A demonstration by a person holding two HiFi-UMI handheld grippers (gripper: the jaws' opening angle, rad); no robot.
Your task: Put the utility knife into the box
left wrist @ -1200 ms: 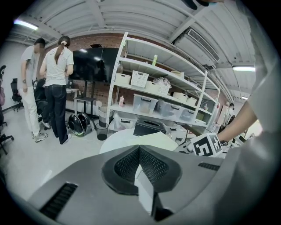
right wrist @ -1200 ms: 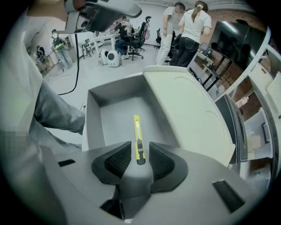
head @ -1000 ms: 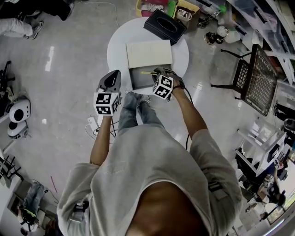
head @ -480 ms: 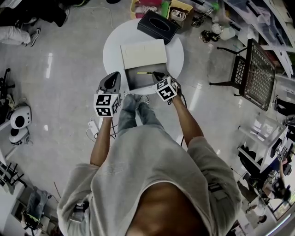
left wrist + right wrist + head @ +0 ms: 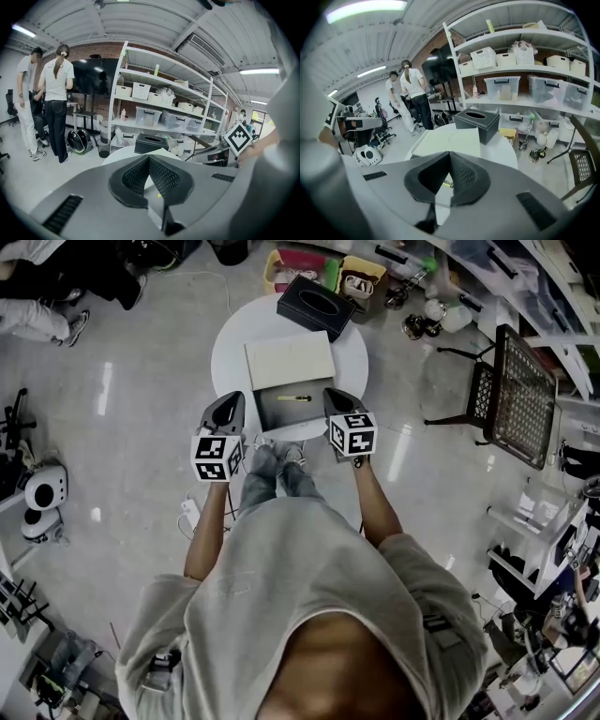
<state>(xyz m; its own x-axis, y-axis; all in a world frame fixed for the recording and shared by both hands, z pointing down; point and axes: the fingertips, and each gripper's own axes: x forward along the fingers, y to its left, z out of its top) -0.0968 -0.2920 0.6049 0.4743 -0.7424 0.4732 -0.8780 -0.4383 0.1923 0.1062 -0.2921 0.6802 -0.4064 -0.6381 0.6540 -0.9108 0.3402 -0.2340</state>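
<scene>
The utility knife [image 5: 293, 397], slim with a yellow end, lies inside the dark open box [image 5: 281, 413] on the round white table [image 5: 356, 352]. The box's white lid [image 5: 291, 359] is folded back behind it. My right gripper [image 5: 334, 395] hangs just off the box's right side, shut and empty. In the right gripper view its pads [image 5: 461, 173] meet, and the knife [image 5: 447, 184] shows below them. My left gripper [image 5: 229, 399] is held left of the box, shut with nothing in it; its pads [image 5: 161, 176] meet at the tip.
A black tissue box [image 5: 316, 306] stands at the table's far edge, also seen as the tissue box [image 5: 478, 123]. A black mesh chair [image 5: 511, 395] is to the right. Shelves with bins [image 5: 164, 117] and two standing people [image 5: 51, 103] are beyond the table.
My right gripper has let go of the knife, which now lies in the box. The gripper has drawn back to the box's right side and shut. The left gripper has stayed put.
</scene>
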